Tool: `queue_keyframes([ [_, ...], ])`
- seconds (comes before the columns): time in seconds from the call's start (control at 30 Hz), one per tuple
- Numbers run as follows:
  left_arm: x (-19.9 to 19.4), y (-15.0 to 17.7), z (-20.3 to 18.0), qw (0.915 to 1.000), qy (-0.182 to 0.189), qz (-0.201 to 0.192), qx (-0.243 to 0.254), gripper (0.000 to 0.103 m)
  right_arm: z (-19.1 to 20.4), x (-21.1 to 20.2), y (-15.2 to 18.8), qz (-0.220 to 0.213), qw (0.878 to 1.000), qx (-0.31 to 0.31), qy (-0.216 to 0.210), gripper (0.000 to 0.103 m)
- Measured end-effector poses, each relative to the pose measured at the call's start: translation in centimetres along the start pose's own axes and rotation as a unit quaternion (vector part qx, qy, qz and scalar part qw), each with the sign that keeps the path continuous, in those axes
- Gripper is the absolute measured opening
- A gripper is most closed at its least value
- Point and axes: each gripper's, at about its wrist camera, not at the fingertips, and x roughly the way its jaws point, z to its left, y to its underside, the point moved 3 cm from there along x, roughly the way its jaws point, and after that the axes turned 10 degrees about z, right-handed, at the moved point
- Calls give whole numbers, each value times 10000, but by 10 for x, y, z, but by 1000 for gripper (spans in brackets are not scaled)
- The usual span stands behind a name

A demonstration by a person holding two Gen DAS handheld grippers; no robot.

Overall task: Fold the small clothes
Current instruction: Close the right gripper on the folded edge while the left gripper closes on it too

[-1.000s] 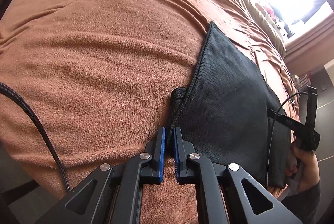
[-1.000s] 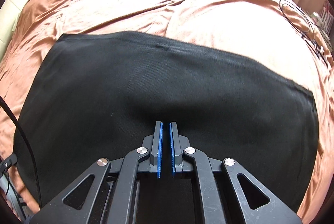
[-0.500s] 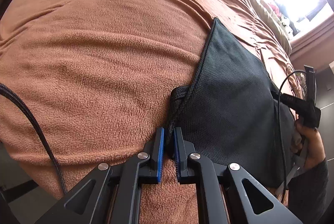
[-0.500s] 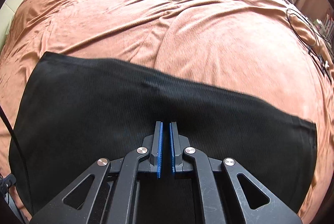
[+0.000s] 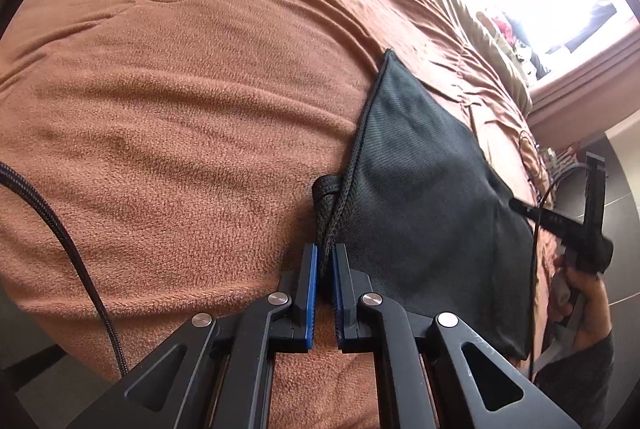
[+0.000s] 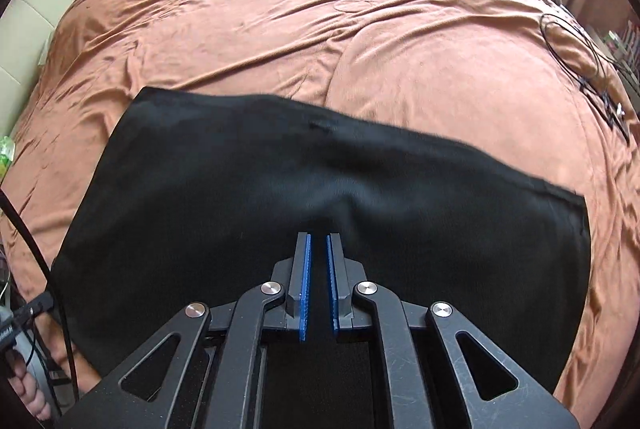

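Both the left tool and right tool clamped the black garment. It lay on the bed. An even fold probably required level, matched travel.

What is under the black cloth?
The black cloth lies on the brown blanket, which shows all around it. A bunched dark bit peeks out at its edge. Anything else beneath is covered.
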Motion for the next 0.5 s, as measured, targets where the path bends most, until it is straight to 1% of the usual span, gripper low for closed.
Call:
queue_keyframes([
  [0.03,-2,-1,-1,10000,54,-5,20,7,1,-2,7,-7,10000,20,-53,5],
  [0.13,-9,-4,-7,9997,229,-34,106,7,4,-9,33,33,9989,162,-442,5],
  [0.27,-16,-9,-20,9986,433,-32,292,7,7,-11,68,62,9970,357,-685,5],
  [0.37,-20,-13,-31,9974,566,6,436,7,10,-12,92,-30,9955,478,-816,5],
  [0.43,-23,-15,-39,9967,598,-2,543,7,9,-13,105,-135,9941,619,-876,5],
  [0.5,-26,-17,-47,9961,615,-12,629,7,8,-12,119,-151,9923,746,-982,5],
])
